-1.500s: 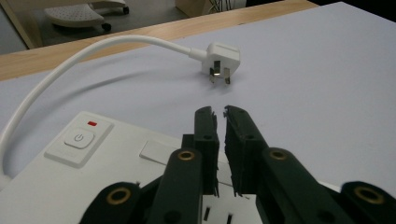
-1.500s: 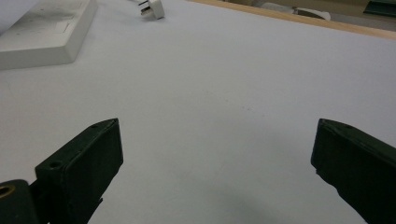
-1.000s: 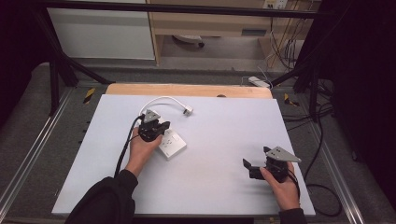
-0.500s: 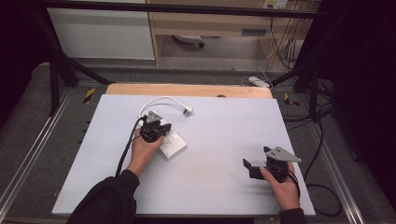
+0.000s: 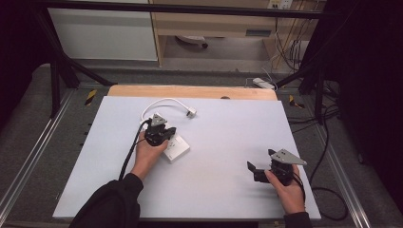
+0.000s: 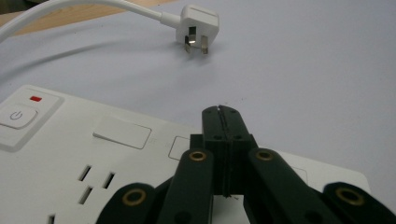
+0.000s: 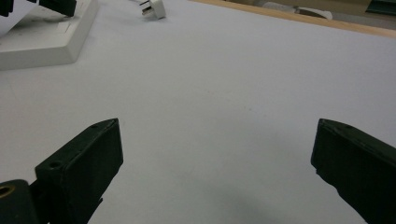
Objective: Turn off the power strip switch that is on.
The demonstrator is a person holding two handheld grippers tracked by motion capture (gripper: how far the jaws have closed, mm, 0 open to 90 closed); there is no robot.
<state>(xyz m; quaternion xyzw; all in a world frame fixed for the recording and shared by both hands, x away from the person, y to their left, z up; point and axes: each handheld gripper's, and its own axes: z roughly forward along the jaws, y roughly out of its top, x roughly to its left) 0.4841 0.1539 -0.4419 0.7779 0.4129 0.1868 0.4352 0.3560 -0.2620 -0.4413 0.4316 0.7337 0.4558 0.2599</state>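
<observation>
Jaws of my left gripper (image 6: 220, 116) are clenched tight with nothing between them, tips poised over the white power strip (image 6: 60, 154), which lies left of the tabletop's (image 5: 228, 137) middle. I judge this the pressing step (closed tips make a good poker), so next I'd ease down onto the power button (image 6: 16, 115) near its red mark. The strip's plug (image 6: 196, 29) lies loose toward the far edge. My right gripper (image 5: 260, 170) rests spread wide and empty near the near right corner.
</observation>
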